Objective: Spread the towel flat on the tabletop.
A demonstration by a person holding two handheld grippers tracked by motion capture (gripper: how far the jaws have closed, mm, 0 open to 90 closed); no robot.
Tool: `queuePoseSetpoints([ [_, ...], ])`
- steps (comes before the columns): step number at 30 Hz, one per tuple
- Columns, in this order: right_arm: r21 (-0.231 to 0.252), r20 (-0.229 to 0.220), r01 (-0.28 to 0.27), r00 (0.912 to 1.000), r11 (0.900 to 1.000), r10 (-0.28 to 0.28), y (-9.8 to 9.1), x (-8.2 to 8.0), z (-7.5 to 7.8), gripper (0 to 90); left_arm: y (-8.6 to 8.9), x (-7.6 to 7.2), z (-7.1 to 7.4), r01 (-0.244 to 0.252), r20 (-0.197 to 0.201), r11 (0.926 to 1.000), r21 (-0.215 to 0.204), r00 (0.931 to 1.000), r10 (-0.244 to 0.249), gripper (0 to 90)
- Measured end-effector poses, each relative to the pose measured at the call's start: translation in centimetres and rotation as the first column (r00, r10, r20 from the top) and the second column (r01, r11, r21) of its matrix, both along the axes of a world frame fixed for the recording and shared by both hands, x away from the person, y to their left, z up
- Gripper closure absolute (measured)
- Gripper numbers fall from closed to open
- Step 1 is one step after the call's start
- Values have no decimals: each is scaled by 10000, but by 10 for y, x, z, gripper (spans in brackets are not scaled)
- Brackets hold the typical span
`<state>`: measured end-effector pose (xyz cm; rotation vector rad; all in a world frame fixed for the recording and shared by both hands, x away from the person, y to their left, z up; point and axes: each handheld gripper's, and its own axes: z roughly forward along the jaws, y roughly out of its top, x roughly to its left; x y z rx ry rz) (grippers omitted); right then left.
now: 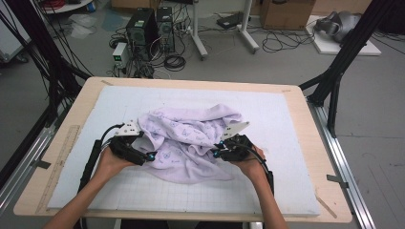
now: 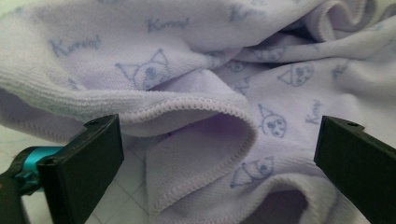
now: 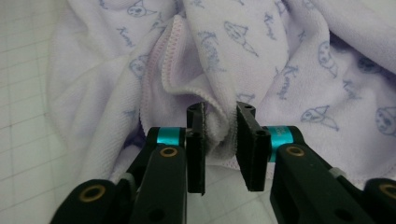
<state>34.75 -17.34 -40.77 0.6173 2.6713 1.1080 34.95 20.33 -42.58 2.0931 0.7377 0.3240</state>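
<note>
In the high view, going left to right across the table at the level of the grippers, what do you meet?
Wooden ruler on the table's edge, left hand-held gripper, crumpled lilac towel, right hand-held gripper, bare white gridded mat.

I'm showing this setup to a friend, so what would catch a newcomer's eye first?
A crumpled lilac towel printed with blue cartoon faces lies heaped mid-table on the white gridded mat. The right hand-held gripper pinches a fold of its hem, while the left hand-held gripper stands wide open around another edge.
</note>
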Motion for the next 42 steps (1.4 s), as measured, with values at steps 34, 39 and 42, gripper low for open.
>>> queuePoseSetpoints([
  [34, 332, 173, 544, 9983, 9980, -550, -49, -3, 12, 805, 9, -18, 17, 1381, 437, 9904, 103, 9894, -1384, 863],
  [39, 237, 386, 787, 9961, 9966, -796, -62, -4, 17, 805, 20, -25, 23, 1601, 568, 9866, -311, 9858, -1582, 863],
  [42, 196, 523, 1047, 9930, 9943, -1056, -70, -4, 19, 805, 27, -29, 25, 1629, 602, 9854, -493, 9853, -1599, 863],
])
